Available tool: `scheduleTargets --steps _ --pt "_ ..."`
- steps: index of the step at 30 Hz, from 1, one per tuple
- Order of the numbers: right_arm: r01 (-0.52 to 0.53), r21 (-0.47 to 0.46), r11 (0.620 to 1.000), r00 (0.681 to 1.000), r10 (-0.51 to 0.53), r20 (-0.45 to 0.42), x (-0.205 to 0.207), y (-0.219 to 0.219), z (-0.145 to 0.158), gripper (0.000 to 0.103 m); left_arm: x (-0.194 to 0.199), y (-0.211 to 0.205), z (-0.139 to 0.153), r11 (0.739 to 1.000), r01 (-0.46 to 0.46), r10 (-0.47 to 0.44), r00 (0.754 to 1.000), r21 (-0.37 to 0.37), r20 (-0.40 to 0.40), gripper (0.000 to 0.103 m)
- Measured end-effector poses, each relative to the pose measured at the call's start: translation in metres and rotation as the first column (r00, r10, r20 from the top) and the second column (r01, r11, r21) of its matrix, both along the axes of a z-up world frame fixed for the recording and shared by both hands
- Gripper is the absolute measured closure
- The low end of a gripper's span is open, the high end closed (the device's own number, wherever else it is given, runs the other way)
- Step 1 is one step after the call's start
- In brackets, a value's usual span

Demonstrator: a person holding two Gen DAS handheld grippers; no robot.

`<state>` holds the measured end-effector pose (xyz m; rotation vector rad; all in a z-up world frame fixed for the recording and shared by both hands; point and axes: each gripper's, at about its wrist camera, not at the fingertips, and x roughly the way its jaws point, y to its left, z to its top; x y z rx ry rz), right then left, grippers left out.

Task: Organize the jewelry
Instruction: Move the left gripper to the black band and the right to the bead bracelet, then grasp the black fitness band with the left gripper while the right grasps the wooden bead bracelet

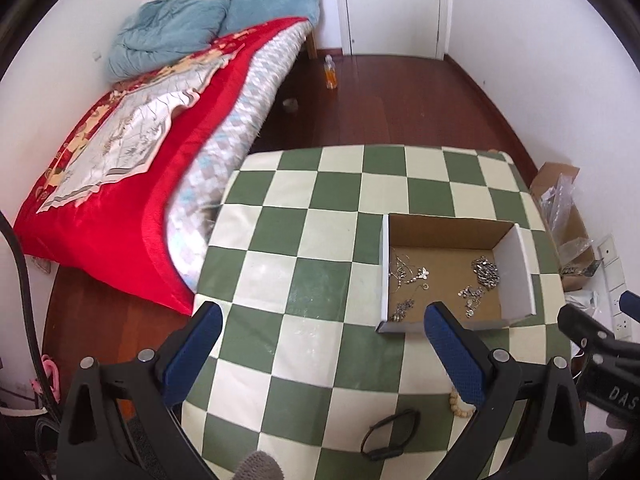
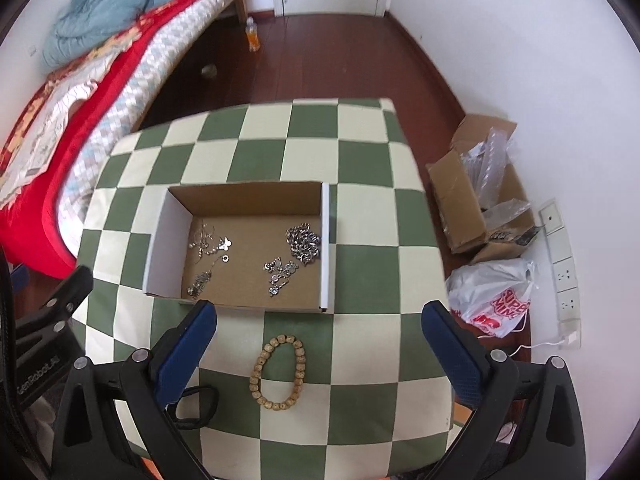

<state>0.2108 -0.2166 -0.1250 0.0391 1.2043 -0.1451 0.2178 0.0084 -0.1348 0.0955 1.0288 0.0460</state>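
An open cardboard box (image 1: 516, 272) (image 2: 326, 240) sits on the green-and-cream checkered table (image 1: 304, 240) (image 2: 360, 360). Inside lie several silver jewelry pieces: a chain pile (image 2: 304, 242) (image 1: 486, 272), a butterfly necklace (image 2: 224, 244) (image 1: 422, 273) and small charms (image 2: 280, 272). A wooden bead bracelet (image 2: 278, 372) lies on the table in front of the box, between my right gripper's fingers; it peeks out beside the left gripper's finger (image 1: 456, 402). A black band (image 1: 390, 434) (image 2: 196, 404) lies near the front edge. My left gripper (image 1: 322, 320) is open and empty. My right gripper (image 2: 320, 320) is open and empty above the bracelet.
A bed with a red blanket (image 1: 120, 208) stands left of the table. An open cardboard carton (image 2: 476, 200) with plastic wrap and a white plastic bag (image 2: 496, 300) lie on the floor at the right. An orange bottle (image 2: 253, 36) stands by the far door.
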Motion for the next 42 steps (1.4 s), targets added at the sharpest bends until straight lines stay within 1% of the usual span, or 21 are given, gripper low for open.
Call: scheduleTargets --steps 5,9,10,13,16,19,20,21,22,23,25,26,28,30,34,35,36,37,39,42 --pt "0.003 -0.012 1.0 0.997 -0.002 0.074 -0.028 0.005 0.023 0.0 -0.029 0.007 0.019 1.0 0.008 -0.008 0.999 0.001 0.05 0.0" --pt "0.0 0.002 1.0 0.993 0.0 0.117 -0.05 0.01 0.04 0.0 -0.048 0.013 0.03 1.0 0.012 -0.012 0.997 0.0 0.08 0.0" --pt "-0.003 0.019 1.0 0.992 0.001 0.126 -0.057 0.012 0.044 0.0 -0.053 0.014 0.031 1.0 0.011 -0.011 0.996 0.0 0.083 0.0" --pt "-0.008 0.058 0.998 0.991 0.0 0.132 -0.072 0.015 0.049 0.0 -0.066 0.016 0.024 1.0 0.021 -0.023 0.998 0.021 0.064 0.0" --pt "-0.011 0.071 0.997 0.993 0.003 0.118 -0.086 0.018 0.045 0.0 -0.074 0.014 0.003 0.998 0.038 -0.039 0.999 0.059 0.02 0.0" --pt "0.005 0.084 0.996 0.997 -0.011 0.075 -0.094 0.016 0.025 0.0 -0.074 0.013 -0.034 0.996 0.049 -0.043 0.996 0.072 -0.079 0.0" --pt "0.011 0.095 0.995 0.998 -0.016 0.053 -0.095 0.013 0.015 0.002 -0.073 0.012 -0.045 0.996 0.05 -0.042 0.994 0.076 -0.104 0.0" --pt "0.017 0.099 0.995 0.999 -0.02 0.033 -0.097 0.011 0.005 0.011 -0.072 0.011 -0.057 0.995 0.052 -0.041 0.991 0.083 -0.128 0.0" --pt "0.019 0.099 0.995 1.0 -0.021 0.015 -0.097 0.01 -0.005 0.025 -0.071 0.009 -0.07 0.994 0.059 -0.044 0.988 0.093 -0.15 0.0" --pt "0.024 0.095 0.995 1.0 -0.023 -0.008 -0.097 0.008 -0.015 0.035 -0.069 0.008 -0.082 0.992 0.065 -0.046 0.983 0.106 -0.176 0.001" --pt "0.034 0.107 0.994 0.998 -0.028 -0.056 -0.095 0.004 -0.039 0.037 -0.065 0.003 -0.108 0.99 0.088 -0.06 0.969 0.106 -0.238 0.001" --pt "0.039 0.108 0.993 0.997 -0.031 -0.072 -0.093 0.002 -0.047 0.037 -0.064 0.002 -0.114 0.99 0.092 -0.063 0.965 0.103 -0.255 0.001" --pt "0.046 0.112 0.993 0.994 -0.035 -0.104 -0.088 -0.001 -0.064 0.037 -0.06 -0.002 -0.132 0.99 0.115 -0.086 0.948 0.079 -0.307 0.001" --pt "0.059 0.12 0.991 0.989 -0.042 -0.141 -0.081 -0.005 -0.082 0.037 -0.058 -0.005 -0.142 0.99 0.13 -0.105 0.938 0.057 -0.329 0.004" --pt "0.076 0.128 0.989 0.98 -0.05 -0.193 -0.071 -0.008 -0.109 0.037 -0.056 -0.012 -0.153 0.989 0.144 -0.124 0.928 0.032 -0.351 0.005" --pt "0.081 0.127 0.989 0.977 -0.053 -0.208 -0.068 -0.009 -0.116 0.037 -0.055 -0.013 -0.153 0.989 0.147 -0.128 0.927 0.028 -0.352 0.007" --pt "0.081 0.132 0.988 0.975 -0.051 -0.217 -0.066 -0.009 -0.121 0.037 -0.055 -0.015 -0.155 0.989 0.149 -0.132 0.926 0.022 -0.353 0.012" --pt "0.087 0.133 0.987 0.971 -0.054 -0.231 -0.064 -0.009 -0.128 0.037 -0.054 -0.016 -0.156 0.989 0.15 -0.133 0.925 0.019 -0.357 0.014" --pt "0.091 0.14 0.986 0.967 -0.054 -0.247 -0.062 -0.009 -0.136 0.037 -0.053 -0.017 -0.159 0.989 0.15 -0.139 0.919 0.0 -0.368 0.022" --pt "0.096 0.149 0.984 0.962 -0.053 -0.269 -0.059 -0.007 -0.148 0.037 -0.052 -0.019 -0.163 0.988 0.155 -0.149 0.915 -0.013 -0.375 0.029"
